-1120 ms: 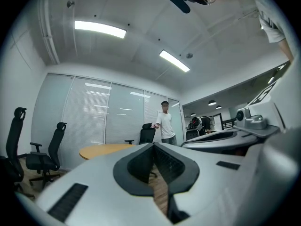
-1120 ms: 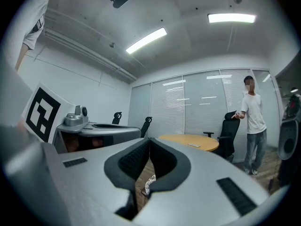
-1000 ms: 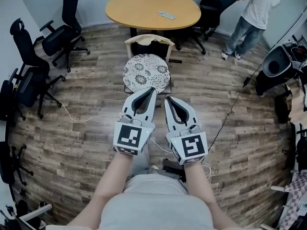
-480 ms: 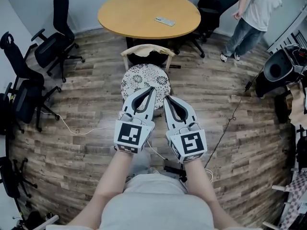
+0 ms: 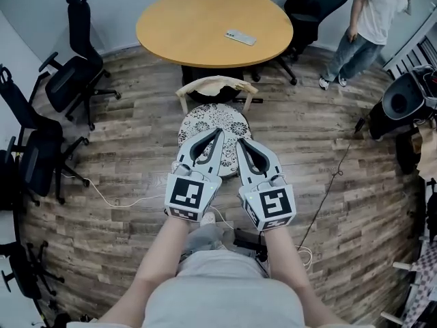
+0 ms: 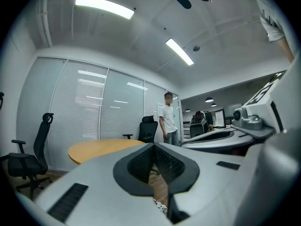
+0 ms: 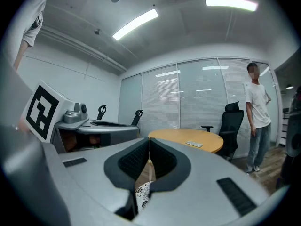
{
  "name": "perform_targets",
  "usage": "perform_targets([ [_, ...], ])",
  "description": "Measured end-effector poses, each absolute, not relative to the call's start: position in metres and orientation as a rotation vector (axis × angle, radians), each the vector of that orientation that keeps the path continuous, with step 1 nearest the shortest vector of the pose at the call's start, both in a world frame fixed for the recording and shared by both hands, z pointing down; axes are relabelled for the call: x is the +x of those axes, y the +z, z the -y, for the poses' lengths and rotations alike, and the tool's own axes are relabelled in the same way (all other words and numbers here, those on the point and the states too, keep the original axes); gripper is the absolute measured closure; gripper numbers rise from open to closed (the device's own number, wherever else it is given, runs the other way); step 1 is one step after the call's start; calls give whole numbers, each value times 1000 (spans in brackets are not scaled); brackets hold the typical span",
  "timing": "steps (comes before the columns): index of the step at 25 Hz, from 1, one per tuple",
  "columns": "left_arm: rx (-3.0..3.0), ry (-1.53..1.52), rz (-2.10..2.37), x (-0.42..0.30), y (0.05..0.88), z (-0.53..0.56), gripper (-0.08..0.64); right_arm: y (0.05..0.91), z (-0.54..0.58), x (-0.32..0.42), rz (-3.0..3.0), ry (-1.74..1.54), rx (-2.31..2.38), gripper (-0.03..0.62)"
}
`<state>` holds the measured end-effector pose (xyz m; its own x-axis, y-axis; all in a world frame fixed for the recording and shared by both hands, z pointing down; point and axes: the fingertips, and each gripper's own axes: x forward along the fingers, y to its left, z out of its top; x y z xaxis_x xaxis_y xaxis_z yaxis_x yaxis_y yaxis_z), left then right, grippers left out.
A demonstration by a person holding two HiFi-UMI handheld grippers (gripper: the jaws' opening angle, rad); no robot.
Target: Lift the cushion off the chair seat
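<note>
Fingers of the left gripper (image 5: 219,130) are clenched together, tip against tip, and nothing is between them. The fingers of the right gripper (image 5: 240,141) are pressed together in the same way and also hold nothing. Each gripper view confirms this: the dark pads meet in one thin line.

The two grippers are side by side, close to each other, and both point away from the wearer toward the cushion (image 5: 198,123). In the head view their tips lie over the near part of the cushion; whether they touch it I cannot tell. The cushion is round, white with a dark flower pattern, and it lies flat on the seat of the chair (image 5: 216,85). A small piece of it shows under the jaws in both gripper views.

The chair has a pale cloth draped over its backrest and stands just beside the near edge of the round wooden table (image 5: 198,19). On the table lies one small flat light object (image 5: 241,37), perhaps a remote control.

Behind the table stands a black office chair (image 5: 308,4). Two more black office chairs (image 5: 76,80) stand at the left, well apart from the cushion. A person in a white shirt and jeans (image 5: 372,22) stands at the upper right. A white cable (image 5: 116,201) lies on the wooden floor (image 5: 136,149) to the left of the grippers.
</note>
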<state>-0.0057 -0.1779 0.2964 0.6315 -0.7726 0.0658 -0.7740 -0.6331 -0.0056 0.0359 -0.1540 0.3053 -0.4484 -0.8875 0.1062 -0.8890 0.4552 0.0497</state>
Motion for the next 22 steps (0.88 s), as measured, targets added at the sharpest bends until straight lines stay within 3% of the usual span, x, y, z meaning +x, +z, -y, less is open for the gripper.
perform_targets([
  [22, 2722, 196, 1235, -4, 401, 252, 557, 413, 233, 55, 2472, 250, 1526, 563],
])
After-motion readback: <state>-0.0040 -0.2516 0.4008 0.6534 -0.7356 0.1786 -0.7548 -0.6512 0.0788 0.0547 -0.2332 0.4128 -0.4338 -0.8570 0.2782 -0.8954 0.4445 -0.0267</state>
